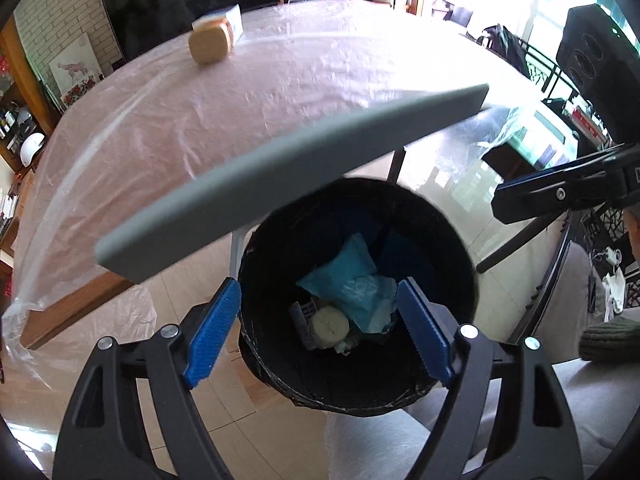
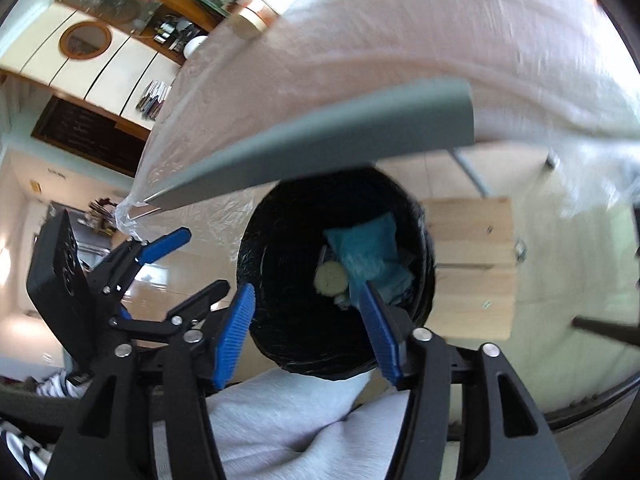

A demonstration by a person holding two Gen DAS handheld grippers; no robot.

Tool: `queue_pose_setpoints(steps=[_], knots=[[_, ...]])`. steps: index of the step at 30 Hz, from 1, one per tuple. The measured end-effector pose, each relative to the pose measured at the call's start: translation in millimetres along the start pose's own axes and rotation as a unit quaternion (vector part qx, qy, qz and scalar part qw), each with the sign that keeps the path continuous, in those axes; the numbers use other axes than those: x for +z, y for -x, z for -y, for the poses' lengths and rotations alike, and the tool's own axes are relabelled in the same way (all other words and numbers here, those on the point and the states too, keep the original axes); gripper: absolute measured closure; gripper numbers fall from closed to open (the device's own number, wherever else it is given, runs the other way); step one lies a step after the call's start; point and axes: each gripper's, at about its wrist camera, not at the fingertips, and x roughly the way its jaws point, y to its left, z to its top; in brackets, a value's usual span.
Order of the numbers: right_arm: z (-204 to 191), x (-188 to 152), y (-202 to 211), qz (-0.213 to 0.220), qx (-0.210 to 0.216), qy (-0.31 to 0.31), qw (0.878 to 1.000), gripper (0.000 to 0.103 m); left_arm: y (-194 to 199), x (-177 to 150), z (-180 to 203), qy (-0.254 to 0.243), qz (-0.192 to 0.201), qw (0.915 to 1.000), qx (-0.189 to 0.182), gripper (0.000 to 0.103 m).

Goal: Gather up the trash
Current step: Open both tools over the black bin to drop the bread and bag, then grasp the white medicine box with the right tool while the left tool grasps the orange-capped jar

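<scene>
A black trash bin stands on the floor below the table edge. In it lie a teal plastic bag, a pale round piece and other scraps. My left gripper hangs above the bin's near rim, open, with nothing between its blue pads. A finger of my right gripper enters from the right. In the right wrist view my right gripper is also open and empty over the bin, with the teal bag showing below. My left gripper is at the left, open.
The table has a grey edge and a clear plastic cover. A tan box and a white carton sit at its far side. A person's grey trouser leg is beside the bin. A wooden board lies on the floor.
</scene>
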Motion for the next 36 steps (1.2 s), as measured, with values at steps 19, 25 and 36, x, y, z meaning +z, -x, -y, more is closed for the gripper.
queue_pose_setpoints(steps=[19, 25, 36], knots=[[-100, 247, 25, 0.147, -0.073, 0.018, 0.986, 0.004, -5, 138, -67, -0.010, 0.113, 0.9890, 0.095, 0.005], [-97, 318, -36, 0.076, -0.061, -0.057, 0.994, 0.010, -42, 165, -93, -0.026, 0.091, 0.9902, 0.103, 0.005], [-84, 360, -102, 0.013, -0.110, -0.079, 0.991, 0.014, -71, 194, -103, -0.038, 0.077, 0.9915, 0.098, 0.005]])
